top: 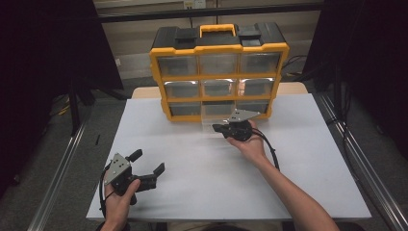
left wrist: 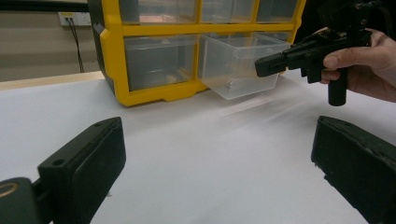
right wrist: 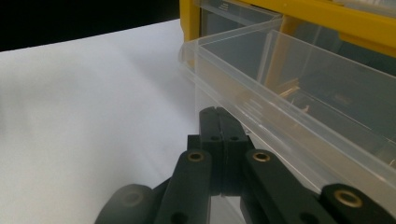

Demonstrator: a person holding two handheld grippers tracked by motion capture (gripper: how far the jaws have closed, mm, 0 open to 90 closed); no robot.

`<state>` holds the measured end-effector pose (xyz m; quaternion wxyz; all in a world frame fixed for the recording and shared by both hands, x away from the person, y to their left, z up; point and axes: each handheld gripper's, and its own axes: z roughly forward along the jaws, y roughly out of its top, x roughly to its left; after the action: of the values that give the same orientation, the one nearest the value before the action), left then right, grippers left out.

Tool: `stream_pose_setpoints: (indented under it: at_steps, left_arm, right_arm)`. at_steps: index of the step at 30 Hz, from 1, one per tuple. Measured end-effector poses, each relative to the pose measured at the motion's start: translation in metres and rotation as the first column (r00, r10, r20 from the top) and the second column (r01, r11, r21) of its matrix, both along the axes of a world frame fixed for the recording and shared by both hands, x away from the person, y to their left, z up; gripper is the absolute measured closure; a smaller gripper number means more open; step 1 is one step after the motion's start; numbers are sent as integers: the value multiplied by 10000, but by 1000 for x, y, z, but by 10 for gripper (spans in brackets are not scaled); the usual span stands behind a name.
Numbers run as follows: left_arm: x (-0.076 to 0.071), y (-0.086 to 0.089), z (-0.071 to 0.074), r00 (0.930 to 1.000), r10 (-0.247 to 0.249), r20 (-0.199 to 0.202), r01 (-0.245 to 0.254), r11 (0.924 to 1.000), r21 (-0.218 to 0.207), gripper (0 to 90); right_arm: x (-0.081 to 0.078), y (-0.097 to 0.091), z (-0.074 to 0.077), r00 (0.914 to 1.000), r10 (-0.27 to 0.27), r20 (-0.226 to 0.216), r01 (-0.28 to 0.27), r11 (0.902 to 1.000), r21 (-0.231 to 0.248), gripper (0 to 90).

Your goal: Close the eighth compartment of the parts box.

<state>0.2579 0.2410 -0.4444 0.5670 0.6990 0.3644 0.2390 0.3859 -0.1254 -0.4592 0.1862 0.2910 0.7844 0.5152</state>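
A clear drawer (left wrist: 240, 65) sticks partway out of the bottom row, middle slot, of a yellow organizer (top: 219, 72) standing at the far side of a white table (top: 192, 163). The right gripper (top: 222, 128) sits at the drawer's front, its jaws pressed together just beside the front wall (whether they pinch anything, I cannot tell). The drawer's sliding axis runs straight from cabinet toward the person, so the right hand is far nearer. The left gripper (top: 146, 162) rests well apart near the table's front-left, jaws spread wide, holding nothing.
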Motion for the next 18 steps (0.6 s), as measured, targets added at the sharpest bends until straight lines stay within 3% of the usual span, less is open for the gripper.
stream_pose_setpoints:
  at_steps: [18]
  left_arm:
    - [0, 0, 0, 10000, -6, 0, 6, 10000, -26, 32]
  right_arm:
    - [5, 4, -3, 9998, -157, 122, 158, 9999, -70, 900]
